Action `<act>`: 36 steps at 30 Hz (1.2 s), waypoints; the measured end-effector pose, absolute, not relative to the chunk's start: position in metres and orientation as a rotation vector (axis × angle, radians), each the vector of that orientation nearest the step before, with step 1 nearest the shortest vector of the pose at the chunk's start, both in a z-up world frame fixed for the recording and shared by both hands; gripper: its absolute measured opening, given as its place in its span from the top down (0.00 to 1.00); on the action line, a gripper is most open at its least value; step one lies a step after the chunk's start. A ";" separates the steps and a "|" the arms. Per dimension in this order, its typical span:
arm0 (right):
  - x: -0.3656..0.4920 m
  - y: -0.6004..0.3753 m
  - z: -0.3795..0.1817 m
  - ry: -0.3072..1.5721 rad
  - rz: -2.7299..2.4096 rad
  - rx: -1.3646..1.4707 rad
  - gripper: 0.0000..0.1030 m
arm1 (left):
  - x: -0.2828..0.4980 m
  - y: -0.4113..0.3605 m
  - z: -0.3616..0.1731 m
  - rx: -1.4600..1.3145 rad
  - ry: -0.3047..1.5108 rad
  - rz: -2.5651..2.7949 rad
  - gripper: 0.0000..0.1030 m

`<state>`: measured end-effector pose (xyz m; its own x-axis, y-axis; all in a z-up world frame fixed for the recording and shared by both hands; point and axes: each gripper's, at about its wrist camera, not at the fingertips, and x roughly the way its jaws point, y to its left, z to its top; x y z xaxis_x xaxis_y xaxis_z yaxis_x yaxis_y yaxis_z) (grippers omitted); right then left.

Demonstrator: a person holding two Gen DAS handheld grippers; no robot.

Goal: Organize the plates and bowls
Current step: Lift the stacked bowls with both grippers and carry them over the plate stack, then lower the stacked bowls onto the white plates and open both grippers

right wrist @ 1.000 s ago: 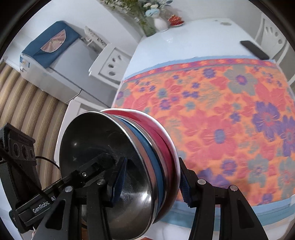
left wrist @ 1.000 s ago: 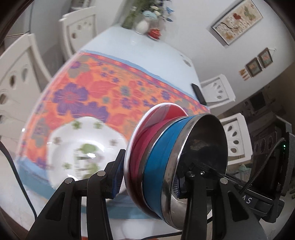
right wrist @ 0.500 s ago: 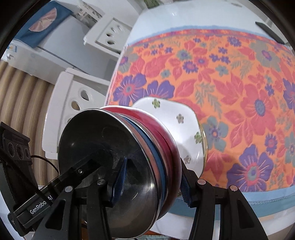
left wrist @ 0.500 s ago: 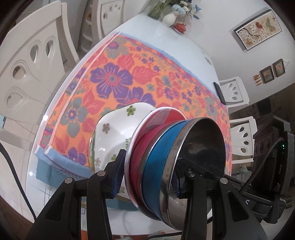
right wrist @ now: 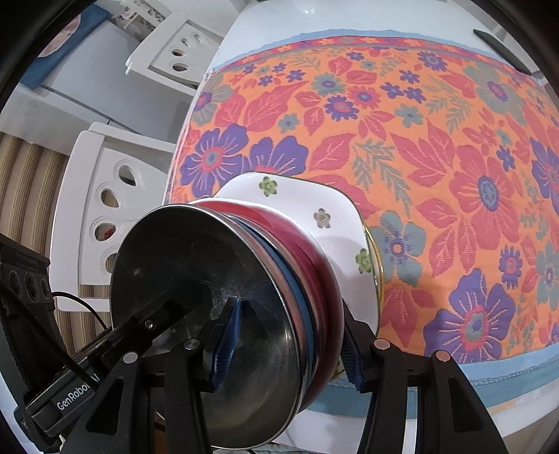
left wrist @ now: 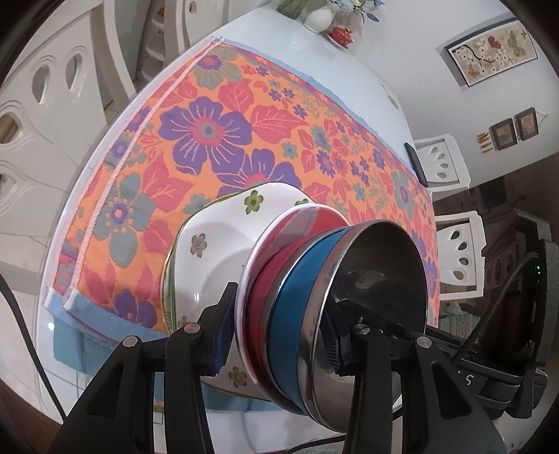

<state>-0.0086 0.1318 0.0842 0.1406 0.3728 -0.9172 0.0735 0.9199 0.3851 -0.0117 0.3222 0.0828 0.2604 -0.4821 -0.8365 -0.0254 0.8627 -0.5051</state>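
Observation:
A nested stack of bowls [left wrist: 300,314], red-and-white at the bottom, blue in the middle, steel [left wrist: 377,279] on top, is held from both sides. My left gripper [left wrist: 277,340] is shut on the stack's rims. My right gripper [right wrist: 288,344] is shut on the same stack [right wrist: 293,286] from the opposite side. The stack hangs right over a white square floral plate [left wrist: 213,241] on the floral cloth; the plate also shows in the right wrist view [right wrist: 314,206]. I cannot tell whether the stack touches the plate.
The orange floral cloth [left wrist: 244,115] covers the near part of a white table [left wrist: 314,52]. A vase with flowers [left wrist: 319,19] and a red dish stand at the far end. A dark remote [left wrist: 415,164] lies at the right edge. White chairs [right wrist: 104,195] surround the table.
Both grippers have carried the bowl stack forward and down toward the white floral plate. The plate now lies directly under the stack; the grip is unchanged.

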 end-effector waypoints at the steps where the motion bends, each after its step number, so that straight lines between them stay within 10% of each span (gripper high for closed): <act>1: -0.008 0.132 0.083 1.424 0.221 0.378 0.50 | -0.011 0.322 0.082 -0.465 1.285 -0.327 0.62; 18: -0.004 0.122 0.086 1.406 0.184 0.435 0.50 | 0.000 0.342 0.089 -0.504 1.250 -0.382 0.62; 36: -0.094 0.143 0.261 0.893 0.097 0.097 0.38 | -0.061 0.317 0.254 -0.166 0.814 -0.359 0.60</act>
<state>-0.0937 0.1431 0.2609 0.6234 0.1247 -0.7719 -0.0437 0.9912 0.1249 -0.0607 0.3174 0.2543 0.6306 -0.3752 -0.6794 0.2488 0.9269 -0.2809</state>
